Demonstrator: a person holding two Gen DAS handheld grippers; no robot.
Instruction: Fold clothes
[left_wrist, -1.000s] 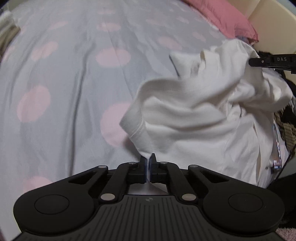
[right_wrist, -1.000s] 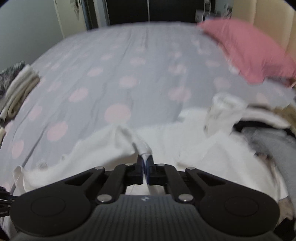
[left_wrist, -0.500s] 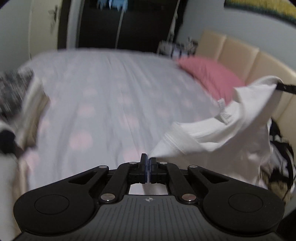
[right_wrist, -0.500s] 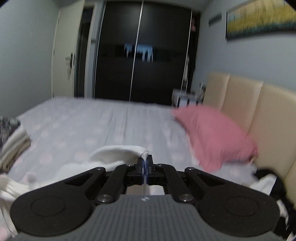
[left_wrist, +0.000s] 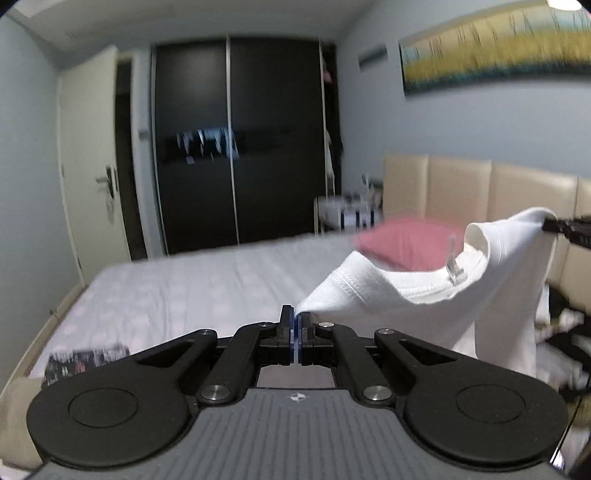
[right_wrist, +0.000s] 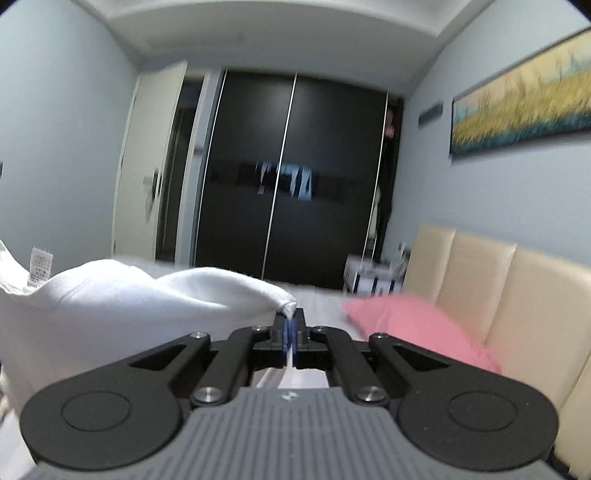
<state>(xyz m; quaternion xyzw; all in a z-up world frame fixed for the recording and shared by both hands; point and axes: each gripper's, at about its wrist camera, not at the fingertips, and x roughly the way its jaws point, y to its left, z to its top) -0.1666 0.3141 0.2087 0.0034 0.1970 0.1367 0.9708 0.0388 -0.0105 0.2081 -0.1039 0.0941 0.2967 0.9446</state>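
Observation:
A white T-shirt (left_wrist: 424, 295) hangs in the air above the bed, stretched between both grippers. My left gripper (left_wrist: 296, 321) is shut on one corner of it. My right gripper (right_wrist: 290, 325) is shut on another corner; the white T-shirt (right_wrist: 129, 299) spreads to its left, with a care label showing. The right gripper's tip (left_wrist: 561, 226) shows at the right edge of the left wrist view, pinching the shirt's far end. The shirt's lower part drapes down toward the bed.
The bed (left_wrist: 192, 295) has a grey sheet with pink dots. A pink pillow (right_wrist: 413, 325) lies by the beige headboard (right_wrist: 517, 291). Dark clothes (left_wrist: 569, 332) are piled at the right. A folded stack (left_wrist: 85, 358) sits at the bed's left. A black wardrobe (left_wrist: 240, 147) stands behind.
Both grippers have lifted the white T-shirt up off the bed and tilted to face the wardrobe. The shirt now hangs spread between them instead of lying bunched.

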